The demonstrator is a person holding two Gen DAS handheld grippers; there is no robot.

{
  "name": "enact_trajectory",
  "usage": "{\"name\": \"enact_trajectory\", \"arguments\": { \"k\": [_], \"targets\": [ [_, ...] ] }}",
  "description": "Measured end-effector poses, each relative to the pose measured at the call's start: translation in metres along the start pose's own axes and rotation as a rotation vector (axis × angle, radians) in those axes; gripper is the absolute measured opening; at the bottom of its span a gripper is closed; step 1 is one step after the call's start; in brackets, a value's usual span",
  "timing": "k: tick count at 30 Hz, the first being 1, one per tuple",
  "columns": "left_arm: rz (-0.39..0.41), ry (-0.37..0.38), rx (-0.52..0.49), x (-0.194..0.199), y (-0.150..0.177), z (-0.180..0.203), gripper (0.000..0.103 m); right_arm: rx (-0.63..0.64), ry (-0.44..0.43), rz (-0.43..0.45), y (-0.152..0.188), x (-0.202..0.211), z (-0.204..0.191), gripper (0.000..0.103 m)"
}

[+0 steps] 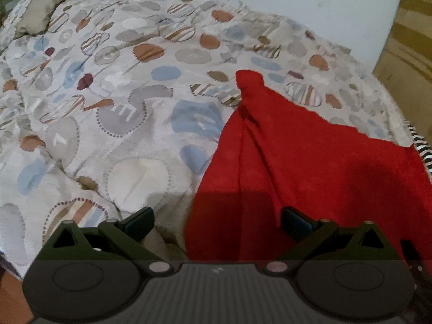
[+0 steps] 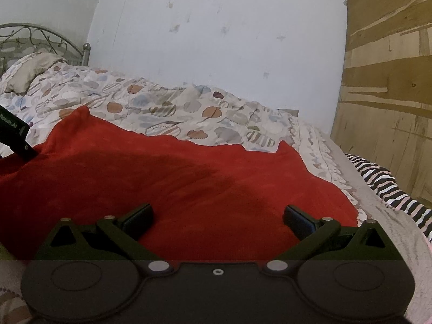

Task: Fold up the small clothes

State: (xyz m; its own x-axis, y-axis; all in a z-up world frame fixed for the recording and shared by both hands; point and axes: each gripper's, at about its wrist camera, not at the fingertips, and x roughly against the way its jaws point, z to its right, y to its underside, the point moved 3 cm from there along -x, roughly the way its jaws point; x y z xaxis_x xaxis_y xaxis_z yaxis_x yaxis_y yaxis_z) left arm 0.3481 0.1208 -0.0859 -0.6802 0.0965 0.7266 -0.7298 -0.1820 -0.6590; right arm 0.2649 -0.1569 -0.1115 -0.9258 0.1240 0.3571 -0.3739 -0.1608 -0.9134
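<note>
A red fleece cloth (image 1: 310, 167) lies spread on a patterned bedspread (image 1: 108, 94). In the left wrist view it fills the right half, with one corner twisted to a point at the far end. My left gripper (image 1: 217, 221) is open and empty at the cloth's near left edge, its right finger over the red cloth. In the right wrist view the red cloth (image 2: 175, 178) spreads wide in front of my right gripper (image 2: 218, 220), which is open and empty above the cloth's near edge. The left gripper's body (image 2: 16, 137) shows at the far left.
A pillow (image 2: 29, 73) and a metal bedhead (image 2: 40, 37) are at the far left. A striped black and white cloth (image 2: 391, 186) lies on the bed's right edge. A pale wall (image 2: 216, 40) and wooden panel (image 2: 388, 81) stand behind.
</note>
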Motion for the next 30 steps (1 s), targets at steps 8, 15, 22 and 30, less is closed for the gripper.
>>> {"name": "enact_trajectory", "arguments": {
  "k": [8, 15, 22, 30],
  "targets": [
    [0.122, -0.051, -0.256, 0.008, 0.004, 0.013, 0.103, -0.003, -0.006, 0.004, 0.001, -0.001, 0.001, 0.103],
    [0.149, 0.15, -0.429, 0.001, -0.003, 0.02, 0.102, -0.004, -0.01, 0.0, 0.0, -0.001, 0.001, 0.103],
    [-0.036, 0.38, -0.165, -0.032, -0.015, -0.018, 0.097, -0.004, -0.011, 0.0, 0.0, -0.001, 0.001, 0.103],
    [-0.037, 0.51, 0.03, -0.039, -0.016, -0.057, 0.063, -0.005, -0.013, 0.003, -0.001, -0.001, 0.001, 0.103]
  ]
}}
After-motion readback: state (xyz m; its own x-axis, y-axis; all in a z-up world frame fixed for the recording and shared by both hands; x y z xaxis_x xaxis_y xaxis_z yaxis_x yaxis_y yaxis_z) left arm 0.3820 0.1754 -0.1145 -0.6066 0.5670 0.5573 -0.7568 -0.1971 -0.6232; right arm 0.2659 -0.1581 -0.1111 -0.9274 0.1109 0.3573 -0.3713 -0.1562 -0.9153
